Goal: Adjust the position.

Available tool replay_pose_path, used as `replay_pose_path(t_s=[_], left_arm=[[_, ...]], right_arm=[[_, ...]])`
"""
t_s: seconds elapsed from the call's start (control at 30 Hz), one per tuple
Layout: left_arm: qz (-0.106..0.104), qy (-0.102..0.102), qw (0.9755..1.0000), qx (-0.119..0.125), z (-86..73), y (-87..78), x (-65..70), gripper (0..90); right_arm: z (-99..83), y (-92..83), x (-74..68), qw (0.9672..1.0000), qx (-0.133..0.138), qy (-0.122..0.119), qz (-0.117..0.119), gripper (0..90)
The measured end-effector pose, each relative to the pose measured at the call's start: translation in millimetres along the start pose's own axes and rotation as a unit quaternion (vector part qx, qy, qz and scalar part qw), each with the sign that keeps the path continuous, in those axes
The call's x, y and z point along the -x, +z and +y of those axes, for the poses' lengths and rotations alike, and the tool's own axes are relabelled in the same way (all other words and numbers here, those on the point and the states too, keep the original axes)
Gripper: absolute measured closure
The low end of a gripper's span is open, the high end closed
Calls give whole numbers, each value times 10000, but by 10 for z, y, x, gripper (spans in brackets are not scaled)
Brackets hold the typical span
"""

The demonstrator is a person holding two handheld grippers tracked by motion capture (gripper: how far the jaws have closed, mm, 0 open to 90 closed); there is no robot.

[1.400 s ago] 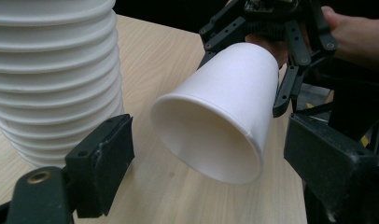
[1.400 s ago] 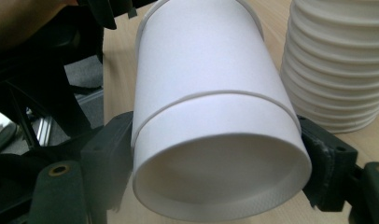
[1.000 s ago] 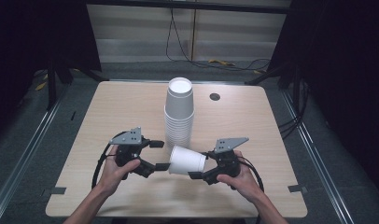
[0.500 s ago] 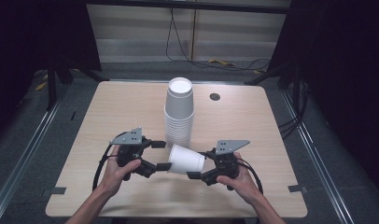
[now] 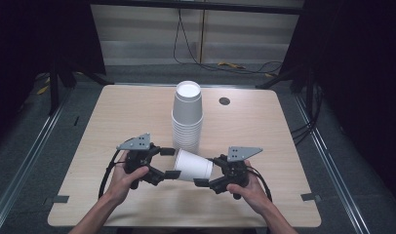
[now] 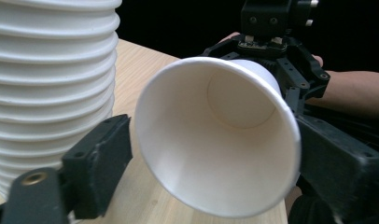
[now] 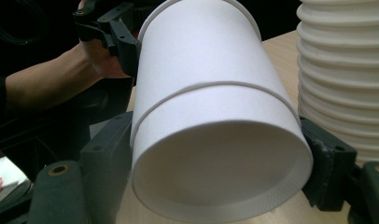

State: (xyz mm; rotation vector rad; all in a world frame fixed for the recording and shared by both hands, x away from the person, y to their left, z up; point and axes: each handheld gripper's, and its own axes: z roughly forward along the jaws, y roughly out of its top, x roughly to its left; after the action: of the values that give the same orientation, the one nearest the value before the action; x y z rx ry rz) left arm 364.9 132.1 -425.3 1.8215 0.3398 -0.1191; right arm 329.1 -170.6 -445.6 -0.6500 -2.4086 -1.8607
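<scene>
I have a white paper cup (image 5: 192, 165) lying on its side in the air just above the bench (image 5: 264, 131), between my two tools and right in front of the tall stack of cups (image 5: 187, 119). The right gripper (image 5: 202, 182) has its fingers (image 7: 328, 161) pinched on the cup's base end; in the right gripper view the pads sit tight against both sides of the wall. The left gripper (image 5: 170, 163) is at the rim end and its fingers have just been opening: in the left gripper view the near finger (image 6: 101, 163) stands clear of the rim with wood showing in the gap, the cup's mouth between the two. On the far side I can't quite tell whether the pad touches the rim, as the view is too close there.

The cup will be very light and thin-walled, so it dents under any firm squeeze, most easily mid-wall. The rolled rim and the base ring are the stiff places; I would hold there, and gently. Its smooth paper may slip in a loose grip.

The bench is pale wood, flat and matte, with a small round dark cable port (image 5: 224, 101) near the far edge. Around it the room is dark, with black drapes, a grey floor and cables (image 5: 225, 62) trailing behind.
</scene>
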Motion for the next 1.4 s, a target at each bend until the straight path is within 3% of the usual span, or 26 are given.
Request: replay_pose_path(t_s=[0.1, 0.17, 0.63, 0.87, 0.97, 1.1, 1.4], left_arm=[[119, -44, 9999, -12, -2, 13, -6, 21], [51, -60, 10000, -24, -7, 24, -6, 0], [-187, -39, 9998, -101, -9, 162, 47, 0], [-81, 75, 9997, -204, 10, 191, 97, 22], [-123, 20, 9997, -222, -4, 202, 85, 20], [-149, 91, 9996, -212, -11, 215, 94, 17], [-276, 126, 9986, -427, 25, 200, 97, 46]], right_arm=[[8, 5, -5, 10000, 62, -3, 23, 229], [14, 12, -11, 9999, 104, -22, 67, 229], [36, 61, -58, 9997, 153, -59, 178, 230], [45, 66, -57, 9997, 149, -84, 174, 229], [41, 67, -53, 9997, 145, -85, 185, 228], [41, 70, -57, 9996, 173, -86, 225, 229], [30, 75, -65, 9996, 107, -75, 264, 230]])
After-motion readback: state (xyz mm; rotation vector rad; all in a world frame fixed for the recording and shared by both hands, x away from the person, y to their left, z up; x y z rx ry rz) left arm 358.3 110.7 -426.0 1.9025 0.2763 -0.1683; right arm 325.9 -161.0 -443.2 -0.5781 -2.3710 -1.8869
